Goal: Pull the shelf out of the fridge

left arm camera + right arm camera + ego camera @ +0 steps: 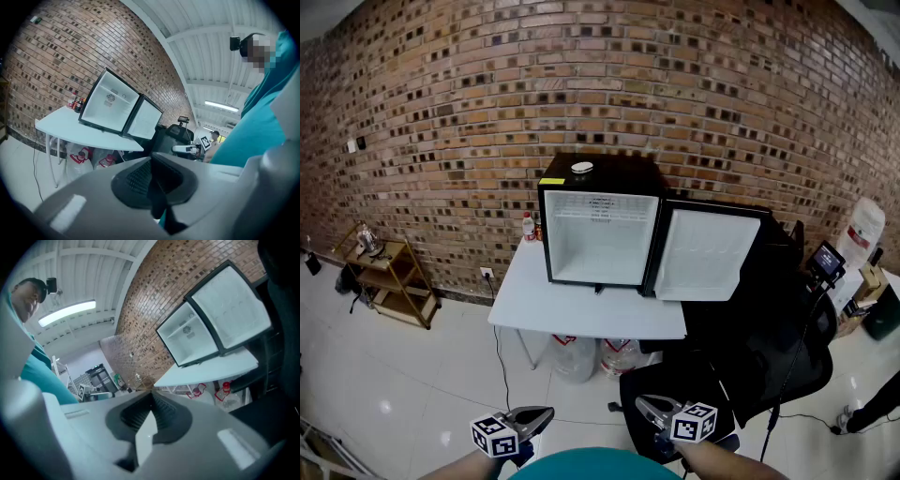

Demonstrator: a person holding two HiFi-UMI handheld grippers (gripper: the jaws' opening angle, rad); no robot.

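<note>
A black mini fridge (600, 234) stands on a white table (581, 309) by the brick wall, its door (708, 253) swung open to the right. Its white inside shows a thin shelf (600, 218) high up. Both grippers are far from it, low and close to my body. My left gripper (547, 412) is shut with nothing in it, and so is my right gripper (640, 402). The left gripper view has the fridge (108, 105) beyond the closed jaws (151, 161). The right gripper view shows the fridge (187, 333) tilted, above its closed jaws (152, 397).
A black office chair (675, 394) stands between me and the table. Two large water bottles (572, 356) sit under the table. Small bottles (529, 226) stand left of the fridge. A wooden cart (389, 281) is at the left wall, a phone on a stand (827, 258) at the right.
</note>
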